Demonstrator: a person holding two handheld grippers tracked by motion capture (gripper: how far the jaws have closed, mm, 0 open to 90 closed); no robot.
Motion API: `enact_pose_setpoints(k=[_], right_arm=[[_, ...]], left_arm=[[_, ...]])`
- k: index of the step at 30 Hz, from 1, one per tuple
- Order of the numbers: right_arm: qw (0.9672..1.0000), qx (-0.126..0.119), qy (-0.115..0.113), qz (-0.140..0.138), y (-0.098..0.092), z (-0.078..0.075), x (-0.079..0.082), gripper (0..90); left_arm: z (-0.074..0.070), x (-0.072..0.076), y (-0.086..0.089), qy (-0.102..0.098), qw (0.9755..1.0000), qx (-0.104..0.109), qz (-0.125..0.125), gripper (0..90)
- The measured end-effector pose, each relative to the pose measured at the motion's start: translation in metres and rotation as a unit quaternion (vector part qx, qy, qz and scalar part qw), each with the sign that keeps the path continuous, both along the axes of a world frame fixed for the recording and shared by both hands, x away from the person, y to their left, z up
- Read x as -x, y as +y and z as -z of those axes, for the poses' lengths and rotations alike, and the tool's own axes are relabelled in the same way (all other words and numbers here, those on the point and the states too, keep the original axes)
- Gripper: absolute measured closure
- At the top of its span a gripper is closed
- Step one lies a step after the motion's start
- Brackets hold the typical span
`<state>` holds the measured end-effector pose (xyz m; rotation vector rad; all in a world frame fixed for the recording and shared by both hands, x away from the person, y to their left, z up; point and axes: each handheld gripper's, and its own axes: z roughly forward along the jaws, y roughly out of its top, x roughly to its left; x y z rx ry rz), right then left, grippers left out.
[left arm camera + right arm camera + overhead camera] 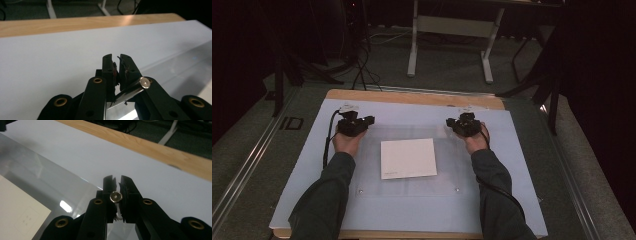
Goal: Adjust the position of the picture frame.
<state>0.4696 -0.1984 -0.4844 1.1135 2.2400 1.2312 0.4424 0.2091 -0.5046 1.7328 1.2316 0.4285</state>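
The left hand-held gripper (353, 121) is held over the far left part of the tabletop (302, 170). Its jaws are almost together, with just a thin gap between them, and nothing is pinched. In the left gripper view (117, 65) the tips are seen over the bare pale sheet (50, 62), just beside the edge of the clear plate (190, 67).

The right hand-held gripper (466, 123) is held over the far right part. Its jaws are almost together too, and nothing is held. In the right gripper view (116, 185) the tips are seen by a far corner of the clear plate.

The white paper (408, 158) is laid flat on the clear plate, in the middle, between the two arms. It is not touched by either gripper and is well apart from both.
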Motion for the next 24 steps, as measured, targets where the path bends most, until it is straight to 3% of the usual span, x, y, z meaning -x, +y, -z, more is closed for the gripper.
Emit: enact_pose_setpoints(k=[4,13,19,24], right_arm=[[0.9998,-0.010,0.011,0.011,-0.009,0.010,0.002,83.6],[0.9988,-0.011,0.027,0.039,-0.030,0.026,-0.003,84.1],[0.9981,-0.008,0.038,0.047,-0.034,0.039,-0.007,84.4],[0.9975,-0.021,0.037,0.056,-0.035,0.046,-0.006,84.4]], left_arm=[[0.005,-0.011,-0.011,0.015,0.9999,-0.003,0.000,83.7],[0.016,-0.019,-0.035,0.039,0.9991,-0.017,0.006,84.4],[0.030,-0.019,-0.040,0.055,0.9984,-0.011,0.000,84.5],[0.031,-0.019,-0.040,0.054,0.9985,-0.012,0.001,84.6]])
